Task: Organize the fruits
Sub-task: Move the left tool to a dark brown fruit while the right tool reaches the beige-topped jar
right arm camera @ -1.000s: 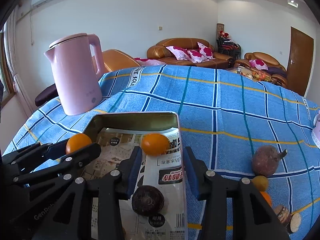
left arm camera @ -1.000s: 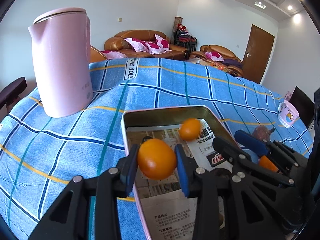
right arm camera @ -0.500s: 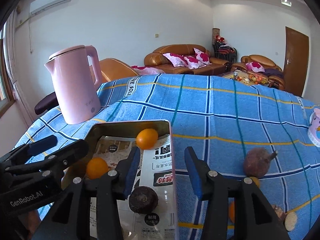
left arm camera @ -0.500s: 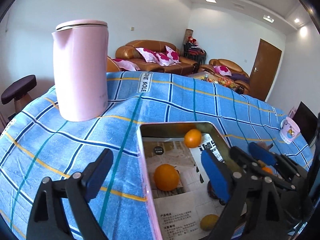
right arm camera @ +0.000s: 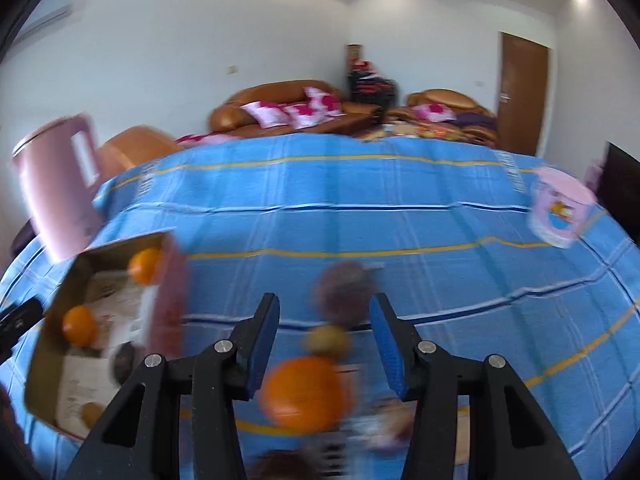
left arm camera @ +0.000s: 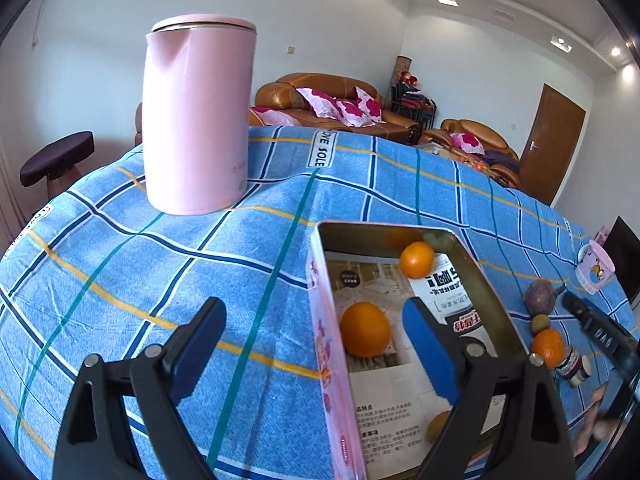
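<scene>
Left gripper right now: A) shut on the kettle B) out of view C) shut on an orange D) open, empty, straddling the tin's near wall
D: the left gripper is open and empty, its fingers either side of the tin wall, with the orange lying inside.

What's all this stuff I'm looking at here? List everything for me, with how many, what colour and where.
Tin box: one, pink outside, gold inside, paper-lined, on the tablecloth.
Oranges in the box: two, orange; one mid-box, one at the far end.
Yellowish fruit: one, near end of the box, partly hidden.
Loose orange: one, on the cloth right of the box.
Purple-brown fruit: one, beyond the loose orange.
Small brownish fruit: one, between those two.
Kettle: one, pink, far left of the table.
Cup: one, pink with a cartoon, far right.
Tablecloth: one, blue plaid.
Sofas: brown, behind the table.
Left tool: open, over the box's edge.
Right tool: open, above the loose fruit.
</scene>
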The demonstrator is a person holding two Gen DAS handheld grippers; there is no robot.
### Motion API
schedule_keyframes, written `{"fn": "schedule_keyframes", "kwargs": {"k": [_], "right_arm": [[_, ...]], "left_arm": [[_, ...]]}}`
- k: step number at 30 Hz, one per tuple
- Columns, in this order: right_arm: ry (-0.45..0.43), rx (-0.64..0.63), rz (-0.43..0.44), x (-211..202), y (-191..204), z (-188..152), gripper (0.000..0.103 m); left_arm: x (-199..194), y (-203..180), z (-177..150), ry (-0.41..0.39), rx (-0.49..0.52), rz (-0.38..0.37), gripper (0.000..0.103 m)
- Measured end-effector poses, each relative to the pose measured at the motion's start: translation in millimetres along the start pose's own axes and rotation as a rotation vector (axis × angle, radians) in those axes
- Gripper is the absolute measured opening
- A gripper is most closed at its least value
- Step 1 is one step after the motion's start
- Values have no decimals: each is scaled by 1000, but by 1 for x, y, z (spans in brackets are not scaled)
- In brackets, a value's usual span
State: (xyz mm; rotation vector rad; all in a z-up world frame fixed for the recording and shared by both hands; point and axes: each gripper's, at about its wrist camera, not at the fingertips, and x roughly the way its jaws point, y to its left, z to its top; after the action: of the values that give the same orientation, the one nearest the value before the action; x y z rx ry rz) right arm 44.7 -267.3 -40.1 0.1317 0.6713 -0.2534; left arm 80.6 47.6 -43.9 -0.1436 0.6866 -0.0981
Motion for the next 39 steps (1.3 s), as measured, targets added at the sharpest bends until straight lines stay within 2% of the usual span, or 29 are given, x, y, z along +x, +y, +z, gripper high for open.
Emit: {"fn": "schedule_keyframes", "kwargs": {"k": [2, 6, 11, 15, 19, 21, 28, 31, 35, 39], "right_arm": [[9, 54, -1, 0, -20, 3, 49], [17, 71, -36, 0, -43, 1, 49], [16, 121, -16, -8, -73, -7, 49], [21, 112, 9, -20, -86, -15, 49], [30, 78, 44, -31, -91, -23, 49], [36, 56, 70, -37, -90, -27, 49], [51, -35, 146, -55, -81, -43, 49], [68, -77, 144, -54, -75, -49, 49], [91, -111, 127, -48, -72, -53, 49], [98, -128, 145, -48, -71, -55, 49]], "left_arm": [[-2, -1, 0, -3, -5, -3, 92], [-7, -10, -2, -8, 13, -16, 92], [-16, -33, -8, -14, 57, -66, 92], [-26, -60, -13, -29, 119, -110, 92], [-35, -92, -21, -24, 198, -168, 86], [-37, -109, -27, -6, 244, -207, 80], [-44, -161, -54, 42, 350, -311, 76], [-45, -174, -63, 64, 385, -329, 68], [-44, -186, -70, 84, 404, -332, 68], [-42, -193, -75, 93, 416, -333, 68]]}}
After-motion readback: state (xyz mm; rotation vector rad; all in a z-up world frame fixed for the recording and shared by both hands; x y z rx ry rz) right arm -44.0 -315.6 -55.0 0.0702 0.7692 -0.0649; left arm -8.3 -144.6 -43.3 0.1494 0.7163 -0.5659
